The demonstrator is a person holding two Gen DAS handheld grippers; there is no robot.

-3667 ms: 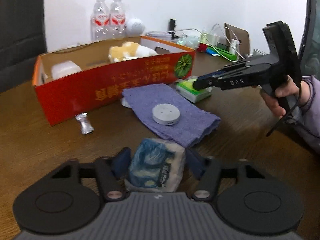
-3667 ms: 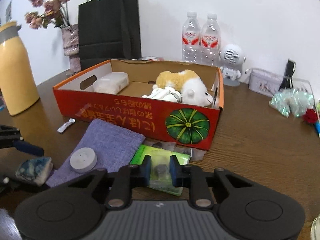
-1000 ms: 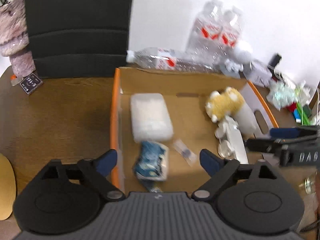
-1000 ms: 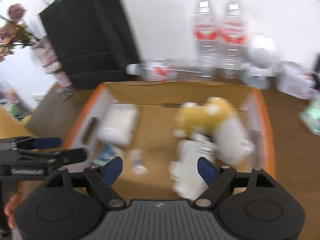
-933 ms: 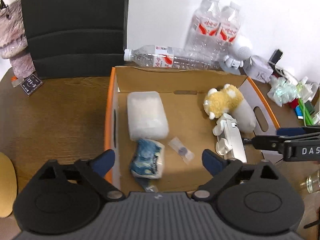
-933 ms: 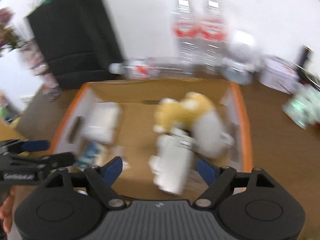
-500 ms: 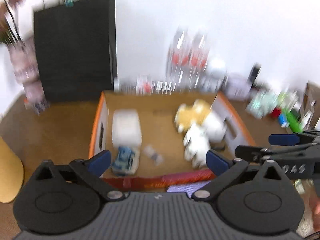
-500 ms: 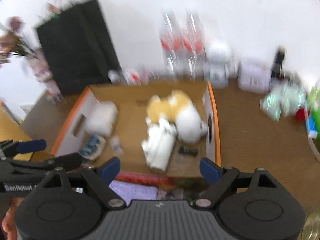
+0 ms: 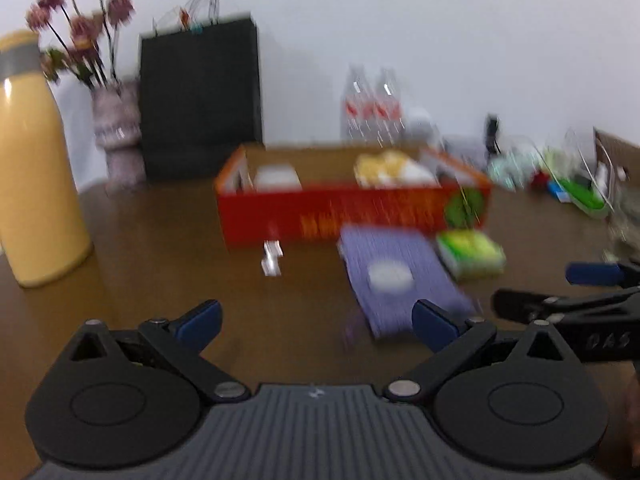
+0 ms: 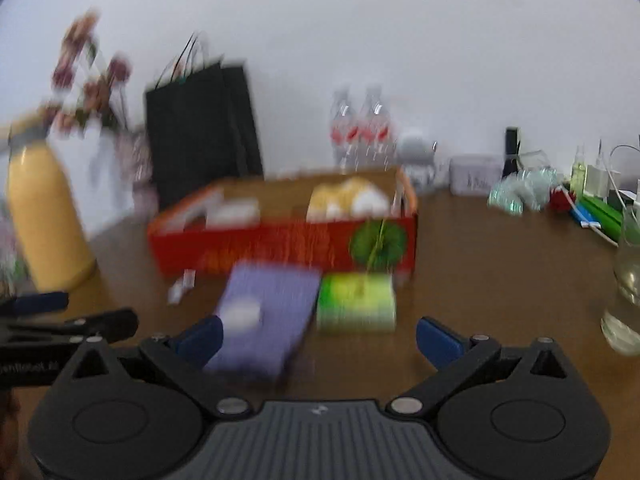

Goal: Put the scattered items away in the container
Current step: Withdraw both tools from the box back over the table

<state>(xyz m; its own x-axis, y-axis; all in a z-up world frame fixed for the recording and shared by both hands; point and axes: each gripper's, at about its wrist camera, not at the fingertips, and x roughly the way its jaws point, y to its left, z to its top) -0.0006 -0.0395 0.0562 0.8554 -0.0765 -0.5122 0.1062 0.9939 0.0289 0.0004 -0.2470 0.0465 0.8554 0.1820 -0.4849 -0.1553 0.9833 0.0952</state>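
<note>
The red cardboard box (image 9: 352, 216) (image 10: 280, 248) stands mid-table with a plush toy (image 9: 384, 168) and a white pack (image 9: 278, 178) inside. In front of it lie a purple cloth (image 9: 396, 280) (image 10: 268, 312) with a white round disc (image 9: 390, 274) on it, a green packet (image 9: 470, 254) (image 10: 356, 304) and a silver sachet (image 9: 272, 260). My left gripper (image 9: 316, 318) hangs open and empty short of the cloth. My right gripper (image 10: 319, 338) is still opening, with nothing between its fingers, just before the cloth and green packet. Both views are blurred.
A yellow flask (image 9: 36, 160), a vase of flowers (image 9: 116, 136) and a black paper bag (image 9: 200, 96) stand at the left and back. Water bottles (image 9: 372, 100) stand behind the box. A glass (image 10: 628, 280) and cable clutter (image 10: 592, 204) fill the right side.
Both grippers have drawn back from over the box and sunk toward the table in front of it. The blue-patterned pack stays in the box. The right jaws have spread wider.
</note>
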